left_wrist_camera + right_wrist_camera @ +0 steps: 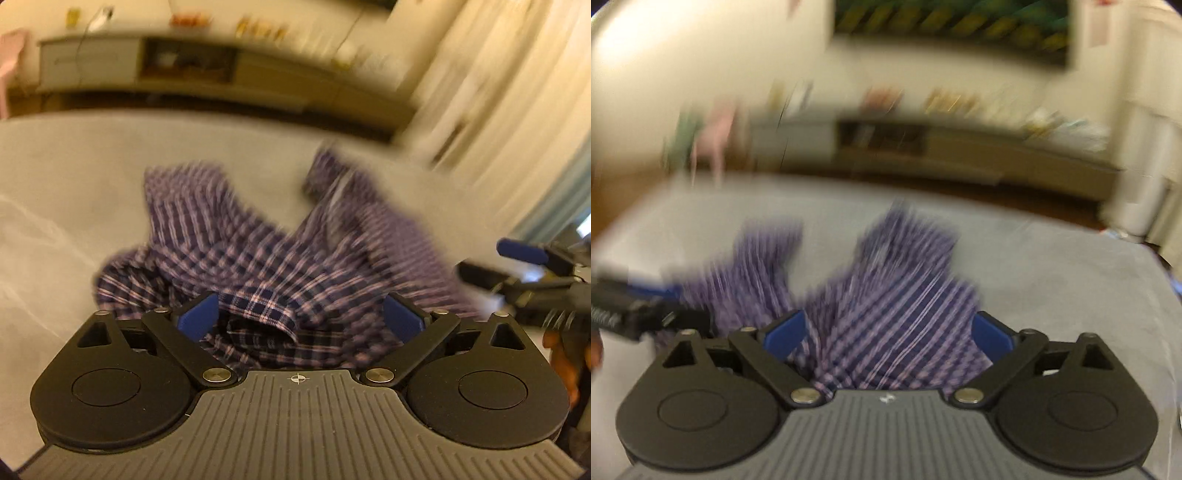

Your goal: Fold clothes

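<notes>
Lying crumpled on grey surface (pixel 74 155): plaid shirt (pixel 236 236), seemingly unheld; left hand-held gripper (pixel 301 317) and right hand-held gripper (pixel 888 330) both spread.

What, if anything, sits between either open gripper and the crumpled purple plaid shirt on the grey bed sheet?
Nothing visible does. The purple plaid shirt lies directly ahead of the left gripper, its fabric already between the spread blue pads. The right gripper likewise has shirt cloth between its open fingers. Only bare grey bed sheet surrounds the garment, though both views are motion-blurred.
</notes>
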The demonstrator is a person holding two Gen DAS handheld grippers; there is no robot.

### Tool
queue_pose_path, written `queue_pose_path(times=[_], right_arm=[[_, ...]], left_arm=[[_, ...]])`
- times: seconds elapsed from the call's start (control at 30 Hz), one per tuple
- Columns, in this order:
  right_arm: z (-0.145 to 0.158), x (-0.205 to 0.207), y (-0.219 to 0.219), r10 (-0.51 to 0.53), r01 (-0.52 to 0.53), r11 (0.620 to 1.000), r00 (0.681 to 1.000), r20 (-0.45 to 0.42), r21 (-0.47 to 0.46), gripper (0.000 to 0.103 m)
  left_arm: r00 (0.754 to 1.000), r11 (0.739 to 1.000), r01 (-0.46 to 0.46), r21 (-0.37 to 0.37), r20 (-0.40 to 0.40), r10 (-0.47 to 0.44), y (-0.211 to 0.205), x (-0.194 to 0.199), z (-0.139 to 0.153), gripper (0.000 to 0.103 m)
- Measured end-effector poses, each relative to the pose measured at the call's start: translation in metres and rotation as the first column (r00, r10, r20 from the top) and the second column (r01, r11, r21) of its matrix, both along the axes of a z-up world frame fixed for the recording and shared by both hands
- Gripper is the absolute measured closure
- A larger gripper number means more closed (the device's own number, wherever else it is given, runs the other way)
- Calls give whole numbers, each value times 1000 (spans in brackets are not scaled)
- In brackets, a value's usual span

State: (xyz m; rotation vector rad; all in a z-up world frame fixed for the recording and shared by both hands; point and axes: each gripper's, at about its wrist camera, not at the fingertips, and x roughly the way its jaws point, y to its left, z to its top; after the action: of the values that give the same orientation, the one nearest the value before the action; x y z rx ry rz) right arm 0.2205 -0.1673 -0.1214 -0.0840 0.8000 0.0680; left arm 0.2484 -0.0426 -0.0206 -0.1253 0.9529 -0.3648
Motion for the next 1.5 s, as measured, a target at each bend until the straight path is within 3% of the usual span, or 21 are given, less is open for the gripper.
queue_pose_path(times=[0.03,0.07,0.13,0.2,0.33,0.4,0.5,0.57,0.63,0.67,0.7,0.77,0.83,0.93,1.13,1.2,1.23,1.27,1.33,1.43,1.5], right_arm=[[-16,12,1,13,-14,1000,998,-61,-19,48],[-30,21,1,17,-20,999,994,-109,-29,96],[-38,19,-8,-34,35,999,994,-102,2,96],[-6,6,-21,-118,119,993,990,71,-8,97],[102,-81,-47,-193,122,978,847,496,171,98],[112,-122,-54,-192,75,965,856,480,252,98],[78,-166,-55,-147,19,922,941,303,387,98],[22,-180,-45,-79,40,892,995,68,451,88],[-6,-193,-37,-56,73,888,997,-51,455,88],[-6,-201,-34,-52,70,887,997,-51,456,86],[10,-210,-33,-36,26,888,999,14,460,65],[47,-217,-38,-14,-46,896,991,132,442,31],[85,-204,-45,19,-109,903,976,216,415,30],[123,-171,-43,54,-151,939,952,302,310,9],[42,16,32,168,-170,983,985,45,61,6],[-7,56,53,211,-214,976,975,-74,-36,12],[-26,64,59,217,-227,972,969,-121,-68,20],[-41,71,63,217,-233,968,963,-158,-89,52],[-38,76,52,186,-199,978,967,-173,-59,100],[1,56,8,84,-85,996,995,-47,-9,101],[16,24,-27,20,-19,999,1000,-15,33,101]], left_arm=[[1000,1000,-5,23,-28,6,-6,12,-9,58],[999,999,-21,32,-34,22,-5,20,-15,79],[998,998,-57,36,-30,58,-2,38,-21,100],[989,993,-115,-27,87,117,13,47,10,102],[879,937,-132,-323,398,262,84,3,102,102],[839,922,-160,-353,444,316,121,-34,115,102],[875,940,-242,-242,365,319,159,-75,79,102],[920,953,-271,-135,255,298,173,-94,32,101],[943,950,-296,-94,128,307,186,-112,-9,98],[943,945,-308,-108,98,319,191,-119,-18,94],[937,937,-325,-127,89,337,194,-124,-24,91],[926,922,-350,-164,86,367,200,-134,-28,61],[912,917,-356,-181,147,383,197,-141,-11,47],[904,928,-328,-175,226,362,184,-144,19,23],[943,963,-267,-37,197,269,130,-106,-2,15],[937,950,-311,15,174,304,122,-81,-23,29],[936,947,-321,17,159,315,124,-71,-32,69],[935,943,-331,19,144,325,126,-61,-42,103],[915,926,-374,-46,144,376,150,-52,-44,103],[860,884,-446,-138,207,466,204,-68,-20,103],[855,875,-458,-156,193,481,229,-82,-15,103]])
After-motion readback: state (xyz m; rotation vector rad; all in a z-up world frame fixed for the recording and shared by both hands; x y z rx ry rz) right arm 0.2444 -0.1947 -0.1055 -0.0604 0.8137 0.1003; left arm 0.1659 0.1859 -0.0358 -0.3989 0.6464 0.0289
